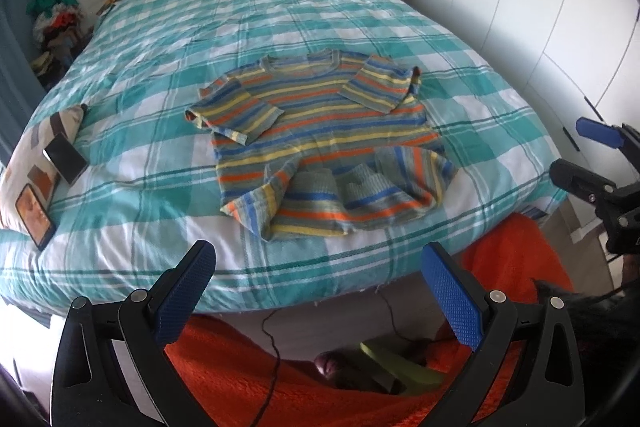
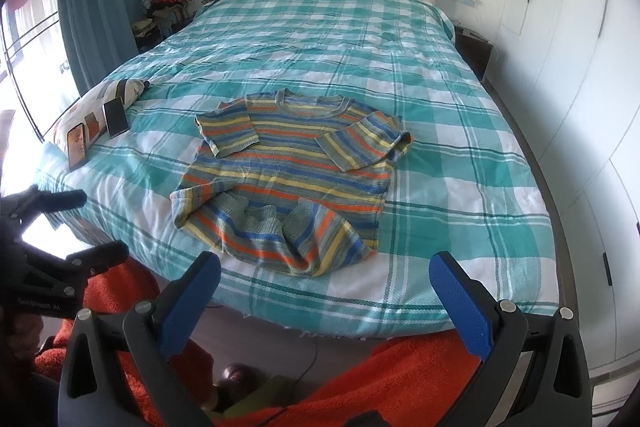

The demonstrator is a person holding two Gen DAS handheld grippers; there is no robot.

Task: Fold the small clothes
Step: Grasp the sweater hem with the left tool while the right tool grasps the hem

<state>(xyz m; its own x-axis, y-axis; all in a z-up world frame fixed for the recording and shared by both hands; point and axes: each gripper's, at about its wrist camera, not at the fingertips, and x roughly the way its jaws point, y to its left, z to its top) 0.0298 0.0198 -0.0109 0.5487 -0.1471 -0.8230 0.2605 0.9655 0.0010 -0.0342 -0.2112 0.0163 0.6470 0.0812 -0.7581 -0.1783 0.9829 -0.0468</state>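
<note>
The checked duvet [image 1: 360, 27] is soft, so press lightly. On it, near the foot edge, lies the striped knit sweater [image 1: 320, 131], sleeves folded in, hem rumpled — smooth that hem first. Left gripper [image 1: 320, 291] and right gripper [image 2: 326, 297] hover short of the bed — jaws apart, empty.

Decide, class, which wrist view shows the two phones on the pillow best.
Right wrist: both phones sit side by side, less distorted, on the pillow. Left wrist pushes them to the stretched image edge.
</note>
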